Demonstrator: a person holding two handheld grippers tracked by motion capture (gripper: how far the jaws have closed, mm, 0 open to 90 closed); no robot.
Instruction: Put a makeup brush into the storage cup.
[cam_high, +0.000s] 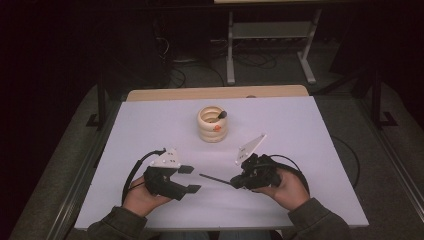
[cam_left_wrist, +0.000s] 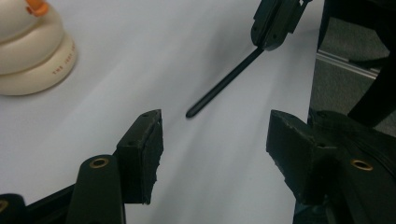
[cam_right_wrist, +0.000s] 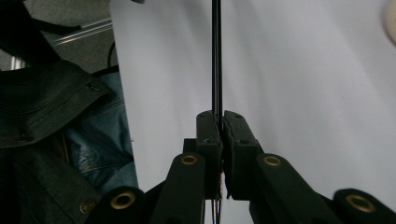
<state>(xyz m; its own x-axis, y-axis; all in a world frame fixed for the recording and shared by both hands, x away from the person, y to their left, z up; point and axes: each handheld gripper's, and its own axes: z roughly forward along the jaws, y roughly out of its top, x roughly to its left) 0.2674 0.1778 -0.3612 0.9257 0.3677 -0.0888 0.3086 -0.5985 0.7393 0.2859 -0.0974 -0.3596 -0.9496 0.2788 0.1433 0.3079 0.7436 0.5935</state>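
Note:
A thin black pen (cam_high: 214, 178) sticks out level from my right gripper (cam_high: 234, 183), which is shut on one end of it. In the right gripper view the pen (cam_right_wrist: 216, 56) runs straight up from the closed pads of the right gripper (cam_right_wrist: 222, 122). My left gripper (cam_high: 189, 179) lies low over the table to the left, open and holding nothing. In the left gripper view the pen's free tip (cam_left_wrist: 192, 112) points at the gap of the left gripper (cam_left_wrist: 215, 140), a short way off. A cream ringed holder (cam_high: 212, 125) with a black item inside stands behind, mid-table.
The white table top (cam_high: 310, 150) has a wooden strip (cam_high: 215, 93) along its far edge. Behind it stands a grey metal frame (cam_high: 231, 50) on dark floor. The person's jacket and jeans (cam_right_wrist: 70, 130) lie along the near edge.

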